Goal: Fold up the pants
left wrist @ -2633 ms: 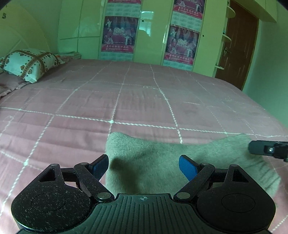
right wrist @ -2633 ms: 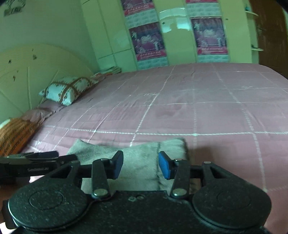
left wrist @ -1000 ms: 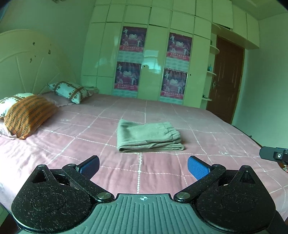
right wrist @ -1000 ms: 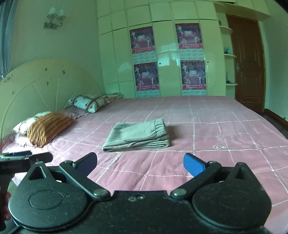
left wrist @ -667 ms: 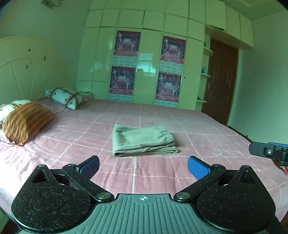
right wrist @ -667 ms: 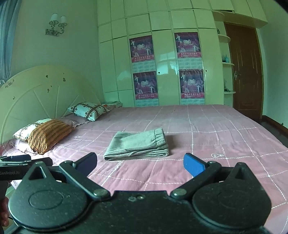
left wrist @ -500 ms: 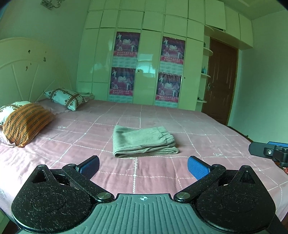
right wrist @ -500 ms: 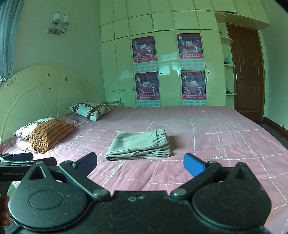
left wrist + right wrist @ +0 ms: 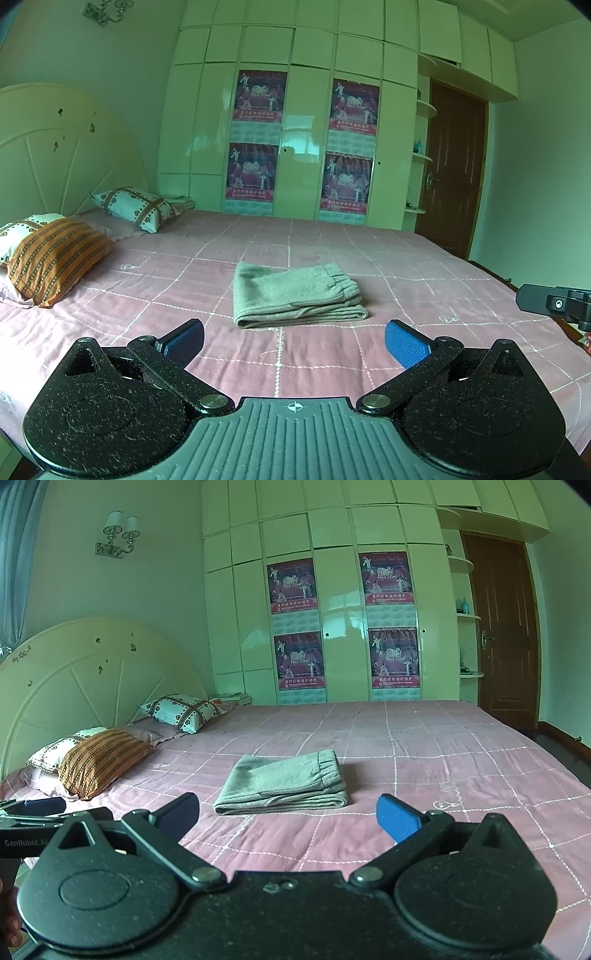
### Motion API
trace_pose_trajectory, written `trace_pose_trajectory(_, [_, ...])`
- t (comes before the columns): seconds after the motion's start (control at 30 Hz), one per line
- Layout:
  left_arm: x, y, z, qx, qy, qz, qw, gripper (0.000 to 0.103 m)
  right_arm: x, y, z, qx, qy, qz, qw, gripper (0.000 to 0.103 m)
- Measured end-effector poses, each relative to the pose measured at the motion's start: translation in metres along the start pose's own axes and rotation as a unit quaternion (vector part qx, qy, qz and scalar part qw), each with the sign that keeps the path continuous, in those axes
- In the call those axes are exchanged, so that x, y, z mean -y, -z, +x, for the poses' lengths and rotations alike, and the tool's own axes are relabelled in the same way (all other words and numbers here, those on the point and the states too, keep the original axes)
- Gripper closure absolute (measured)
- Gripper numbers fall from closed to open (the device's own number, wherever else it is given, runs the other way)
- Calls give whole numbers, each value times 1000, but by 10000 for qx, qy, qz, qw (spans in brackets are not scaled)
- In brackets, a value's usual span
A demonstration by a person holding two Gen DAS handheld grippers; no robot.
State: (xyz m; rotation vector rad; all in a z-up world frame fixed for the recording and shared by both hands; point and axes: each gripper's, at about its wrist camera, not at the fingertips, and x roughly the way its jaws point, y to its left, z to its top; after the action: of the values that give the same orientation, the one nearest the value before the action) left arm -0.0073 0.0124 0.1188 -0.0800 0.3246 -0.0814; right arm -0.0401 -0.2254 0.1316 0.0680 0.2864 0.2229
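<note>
The grey pants lie folded in a flat stack in the middle of the pink checked bed, waistband to the right. They also show in the right wrist view. My left gripper is open and empty, held back from the bed's near edge, well short of the pants. My right gripper is open and empty, also held back from the pants. The right gripper's side shows at the right edge of the left wrist view; the left gripper's side shows at the left of the right wrist view.
Pillows, an orange striped one and a patterned one, lie at the headboard on the left. A wardrobe with posters stands behind the bed. A brown door is at the right.
Both grippers have drawn back and up from the pants and opened wider. Over the last half second they hardly moved. The pants stay folded on the bed.
</note>
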Motion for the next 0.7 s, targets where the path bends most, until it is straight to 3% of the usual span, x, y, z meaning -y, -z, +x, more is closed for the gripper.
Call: trace_pose_trajectory(0.7, [2,-1,0,-17,10,1,10000,0,-5,2,-1,-8,-2,-31,10000,6])
